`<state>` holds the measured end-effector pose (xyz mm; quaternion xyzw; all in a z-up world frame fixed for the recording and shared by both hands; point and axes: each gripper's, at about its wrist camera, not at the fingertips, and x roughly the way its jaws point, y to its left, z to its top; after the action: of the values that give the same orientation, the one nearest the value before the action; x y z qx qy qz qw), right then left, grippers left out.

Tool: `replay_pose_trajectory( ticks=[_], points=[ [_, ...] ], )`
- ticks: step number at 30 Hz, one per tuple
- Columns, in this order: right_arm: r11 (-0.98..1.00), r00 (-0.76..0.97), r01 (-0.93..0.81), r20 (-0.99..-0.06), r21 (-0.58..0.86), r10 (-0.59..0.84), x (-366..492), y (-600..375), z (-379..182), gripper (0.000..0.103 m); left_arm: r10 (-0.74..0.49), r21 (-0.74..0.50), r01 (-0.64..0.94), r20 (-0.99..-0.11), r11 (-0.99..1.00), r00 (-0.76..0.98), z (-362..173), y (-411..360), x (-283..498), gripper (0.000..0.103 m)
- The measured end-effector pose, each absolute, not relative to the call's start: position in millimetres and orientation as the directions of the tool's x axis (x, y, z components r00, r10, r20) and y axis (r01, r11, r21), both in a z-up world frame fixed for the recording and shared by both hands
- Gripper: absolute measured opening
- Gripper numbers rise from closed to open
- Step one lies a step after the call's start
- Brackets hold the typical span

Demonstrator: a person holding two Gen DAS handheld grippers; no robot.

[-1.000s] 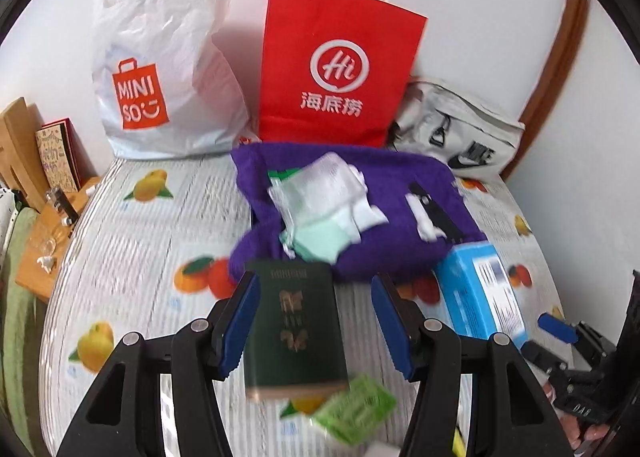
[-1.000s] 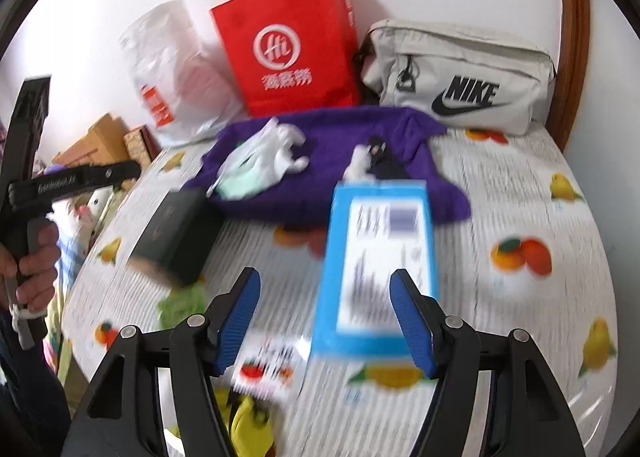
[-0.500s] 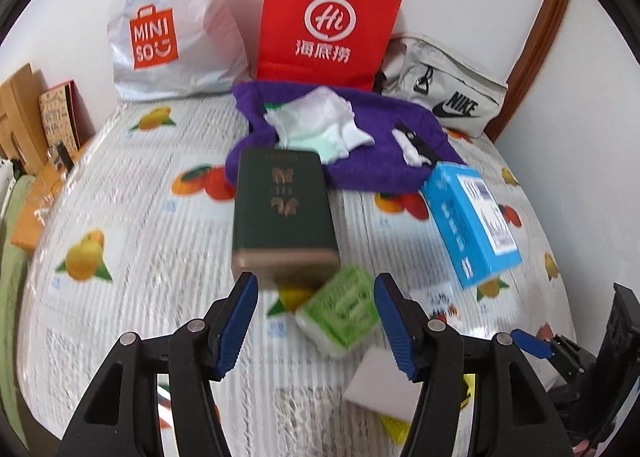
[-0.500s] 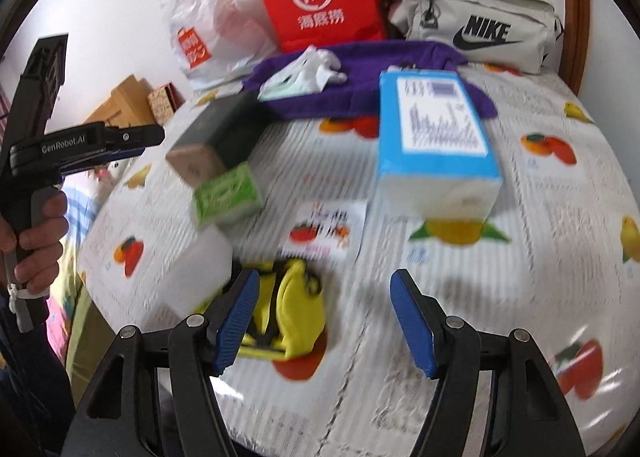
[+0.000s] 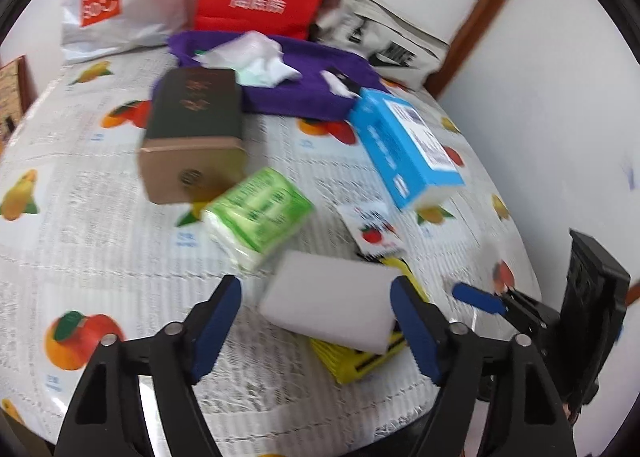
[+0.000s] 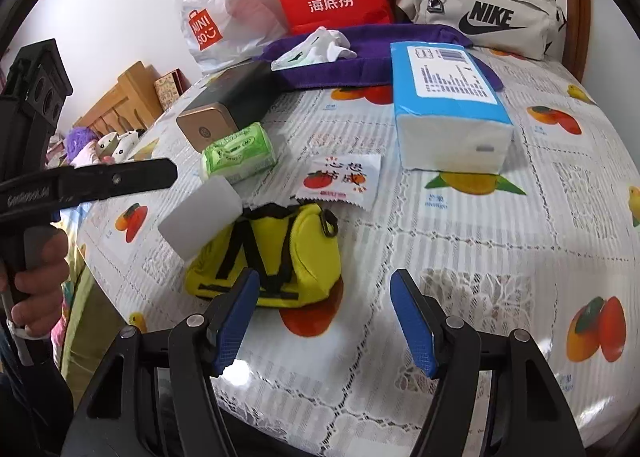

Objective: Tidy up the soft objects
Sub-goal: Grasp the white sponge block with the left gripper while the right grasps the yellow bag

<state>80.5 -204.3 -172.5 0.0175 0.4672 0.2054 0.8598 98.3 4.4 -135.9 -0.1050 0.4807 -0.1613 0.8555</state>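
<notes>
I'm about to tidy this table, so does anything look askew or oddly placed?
Yes. The white sponge block lies tilted, propped on the yellow pouch rather than flat on the tablecloth, and crumpled white plastic is heaped on the purple cloth.

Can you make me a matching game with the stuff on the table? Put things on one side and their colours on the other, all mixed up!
Things:
1. small pouch
2. tissue box
3. towel
4. sponge block

Colours:
A. purple
B. white
C. yellow
D. blue and white

Right pairs: 1-C, 2-D, 3-A, 4-B
</notes>
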Motion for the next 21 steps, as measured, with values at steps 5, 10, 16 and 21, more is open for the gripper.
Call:
replay_pose_trajectory(
  ticks=[5,10,16,21],
  points=[
    [0.922,0.478,-0.31,-0.8,0.232,0.362,79.8,-213.7,-179.2,0.067,-0.382,-0.32,0.21,-0.808,0.924,0.449,-155.2,-8.3,104.2,0.081],
    [0.925,0.469,-0.296,-0.807,0.24,0.359,84.6,-216.2,-186.1,0.067,-0.402,-0.325,0.242,-0.804,0.914,0.438,-168.6,-14.4,112.3,0.086],
    [0.915,0.465,-0.317,-0.799,0.252,0.381,91.8,-206.3,-185.8,0.067,-0.409,-0.342,0.228,-0.806,0.912,0.428,-180.4,-12.7,118.0,0.084],
    [0.907,0.461,-0.341,-0.796,0.248,0.391,97.2,-193.6,-184.9,0.067,-0.407,-0.339,0.227,-0.787,0.913,0.464,-171.4,-2.0,114.9,0.081]
  ],
)
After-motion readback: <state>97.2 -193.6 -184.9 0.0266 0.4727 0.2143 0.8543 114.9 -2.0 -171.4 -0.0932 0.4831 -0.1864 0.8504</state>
